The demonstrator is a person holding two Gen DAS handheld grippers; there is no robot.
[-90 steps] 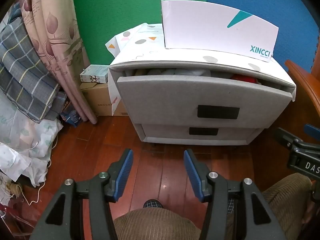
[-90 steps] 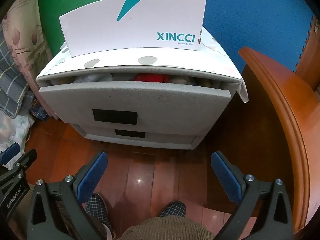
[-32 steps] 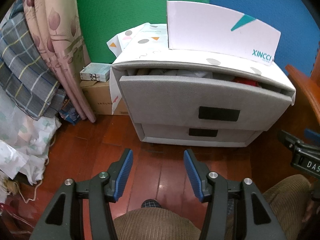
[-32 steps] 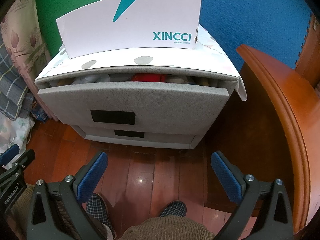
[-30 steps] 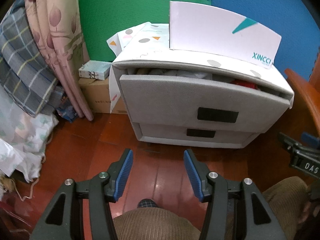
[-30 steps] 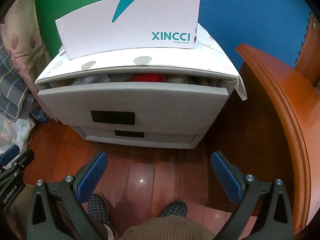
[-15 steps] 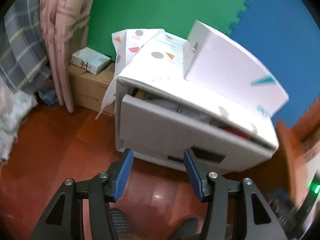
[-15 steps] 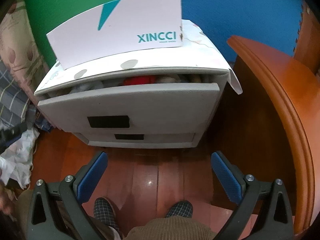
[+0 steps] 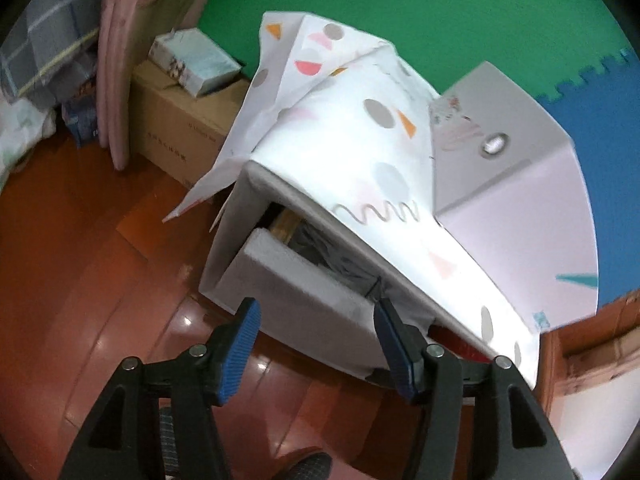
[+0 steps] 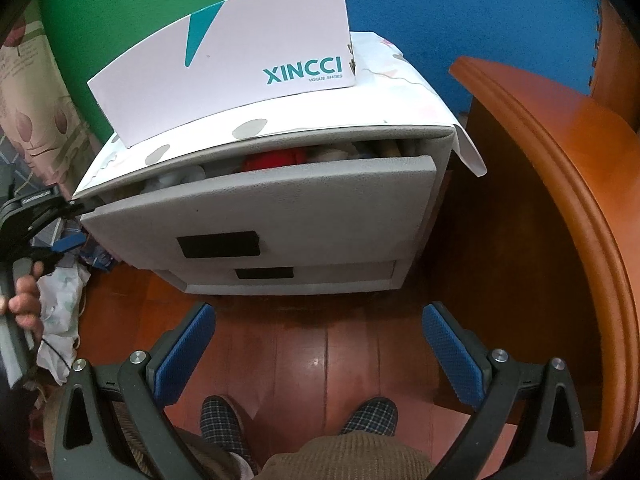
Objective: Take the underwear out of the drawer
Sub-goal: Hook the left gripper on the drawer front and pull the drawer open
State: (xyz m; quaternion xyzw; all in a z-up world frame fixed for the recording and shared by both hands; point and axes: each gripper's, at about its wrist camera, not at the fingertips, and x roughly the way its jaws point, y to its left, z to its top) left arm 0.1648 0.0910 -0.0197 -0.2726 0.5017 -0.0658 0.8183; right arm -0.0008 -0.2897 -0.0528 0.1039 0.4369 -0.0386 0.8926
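Note:
The grey fabric cabinet's top drawer [image 10: 280,200] stands ajar. In its gap lie a red garment [image 10: 276,159] and pale garments [image 10: 172,178]. In the left wrist view the drawer [image 9: 304,280] appears tilted, with dark cloth [image 9: 324,246] showing in the gap near its left corner. My left gripper [image 9: 316,332] hovers just in front of that corner; its jaws are opening and hold nothing. In the right wrist view it [image 10: 78,224] comes in from the left edge, held by a hand [image 10: 24,300]. My right gripper [image 10: 318,320] is open wide over the floor before the cabinet.
A white XINCCI shoe box [image 10: 240,52] sits on the patterned cloth [image 9: 360,128] that covers the cabinet. A wooden furniture edge [image 10: 560,160] stands close on the right. A cardboard box [image 9: 180,120] and a curtain [image 9: 116,80] are to the left. Plaid slippers [image 10: 224,420] rest on the wooden floor.
My left gripper has swung left and forward to the cabinet's left corner, rolling as it went, and its jaws have widened. The right gripper has barely shifted.

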